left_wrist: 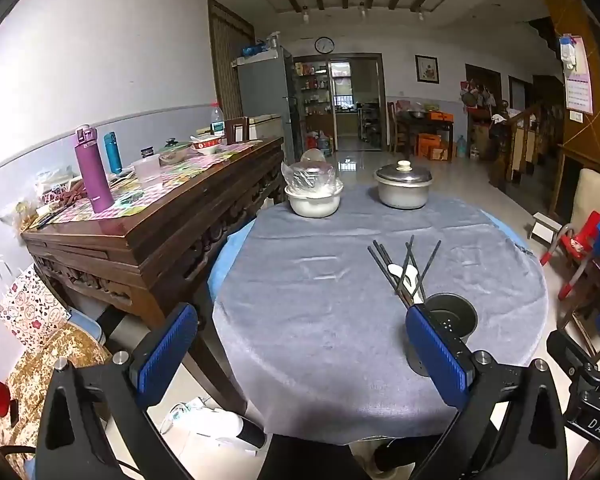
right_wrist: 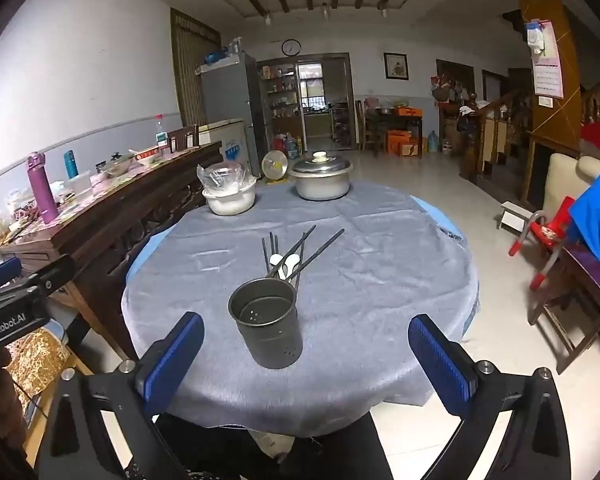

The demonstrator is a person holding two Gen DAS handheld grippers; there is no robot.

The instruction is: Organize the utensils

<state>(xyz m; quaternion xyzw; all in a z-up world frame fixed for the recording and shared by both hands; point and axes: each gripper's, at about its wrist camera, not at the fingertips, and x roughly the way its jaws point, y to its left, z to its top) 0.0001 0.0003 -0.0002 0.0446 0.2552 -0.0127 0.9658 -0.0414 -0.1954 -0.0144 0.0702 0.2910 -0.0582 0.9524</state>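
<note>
On my left, a wooden sideboard (right_wrist: 112,216) carrying a purple bottle (right_wrist: 42,188). My left gripper (left_wrist: 300,356): jaws at full spread, nothing between them. On the round table's grey cloth (right_wrist: 380,280), a white bowl (right_wrist: 230,200), then a lidded pot (right_wrist: 322,180). Chopsticks (right_wrist: 312,248) and white spoons (right_wrist: 286,262) lie loose just behind the upright metal holder (right_wrist: 268,326). My right gripper (right_wrist: 304,356): spread wide, holding nothing.

A matt grey cloth (right_wrist: 380,280) with a rough weave covers the tabletop. The utensil holder (right_wrist: 266,326) is dull dark metal, the lidded pot (right_wrist: 322,182) brighter brushed metal. The sideboard (left_wrist: 172,232) is glossy carved wood.
</note>
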